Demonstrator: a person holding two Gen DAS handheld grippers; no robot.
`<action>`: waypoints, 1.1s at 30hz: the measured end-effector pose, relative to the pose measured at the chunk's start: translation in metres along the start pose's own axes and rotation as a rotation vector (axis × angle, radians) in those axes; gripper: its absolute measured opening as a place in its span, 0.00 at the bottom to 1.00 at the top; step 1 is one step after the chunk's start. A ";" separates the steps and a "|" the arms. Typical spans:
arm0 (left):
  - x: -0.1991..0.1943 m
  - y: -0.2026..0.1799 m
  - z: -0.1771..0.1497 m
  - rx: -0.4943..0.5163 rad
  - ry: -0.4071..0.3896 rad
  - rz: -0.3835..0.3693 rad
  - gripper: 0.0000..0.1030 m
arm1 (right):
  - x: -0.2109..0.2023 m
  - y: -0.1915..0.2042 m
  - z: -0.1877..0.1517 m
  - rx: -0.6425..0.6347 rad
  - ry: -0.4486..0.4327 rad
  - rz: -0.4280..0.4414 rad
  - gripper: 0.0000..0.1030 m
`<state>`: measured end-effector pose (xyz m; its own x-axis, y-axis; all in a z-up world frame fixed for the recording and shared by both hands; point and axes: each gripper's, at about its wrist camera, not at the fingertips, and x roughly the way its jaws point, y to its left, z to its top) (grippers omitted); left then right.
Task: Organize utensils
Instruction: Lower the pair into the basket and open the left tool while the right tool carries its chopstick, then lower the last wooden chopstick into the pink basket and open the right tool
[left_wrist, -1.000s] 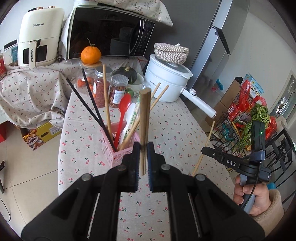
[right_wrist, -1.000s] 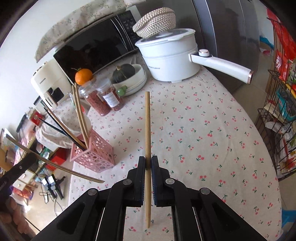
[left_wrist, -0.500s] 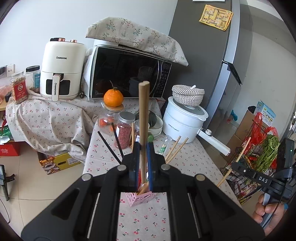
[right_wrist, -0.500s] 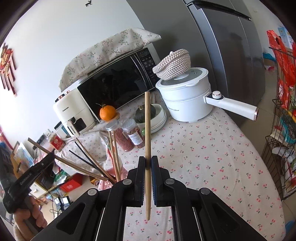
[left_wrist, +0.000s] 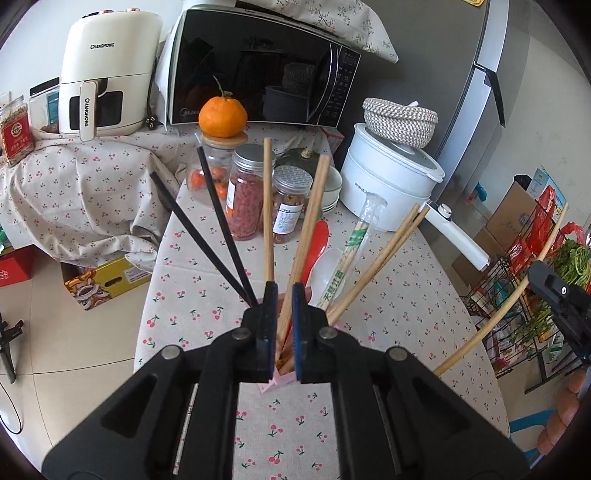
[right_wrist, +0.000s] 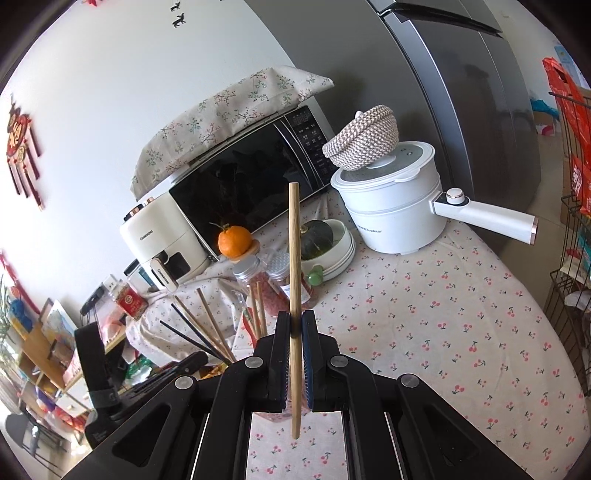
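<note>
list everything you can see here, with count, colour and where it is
utensil holder: one, pink, on the table under the left gripper
wooden chopsticks: several, tan, standing in the holder
black chopsticks: two, in the holder, leaning left
spoons: one red, one white, in the holder
wrapped chopsticks: one pack, green print, in the holder
jars: three, clear, behind the holder
orange: one, on a jar lid
pot: one, white, at the table's back
woven basket: one, on the pot's lid
microwave: one, black
air fryer: one, cream
left gripper: black, shut on a chopstick
right gripper: black, shut on a chopstick
</note>
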<state>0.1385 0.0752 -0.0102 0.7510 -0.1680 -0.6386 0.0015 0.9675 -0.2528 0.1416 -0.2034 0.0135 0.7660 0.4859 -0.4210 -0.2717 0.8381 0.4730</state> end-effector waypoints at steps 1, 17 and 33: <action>0.000 -0.001 0.000 -0.006 0.005 -0.002 0.16 | 0.000 0.002 0.001 0.003 -0.006 0.006 0.06; -0.013 0.025 -0.028 -0.030 0.174 -0.023 0.75 | 0.023 0.048 -0.001 -0.044 -0.146 0.047 0.06; -0.011 0.032 -0.041 0.035 0.245 -0.014 0.78 | 0.086 0.061 -0.027 -0.096 -0.020 0.043 0.51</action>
<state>0.1028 0.0999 -0.0411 0.5680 -0.2182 -0.7936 0.0371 0.9700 -0.2402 0.1753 -0.1039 -0.0144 0.7636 0.5177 -0.3859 -0.3584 0.8369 0.4137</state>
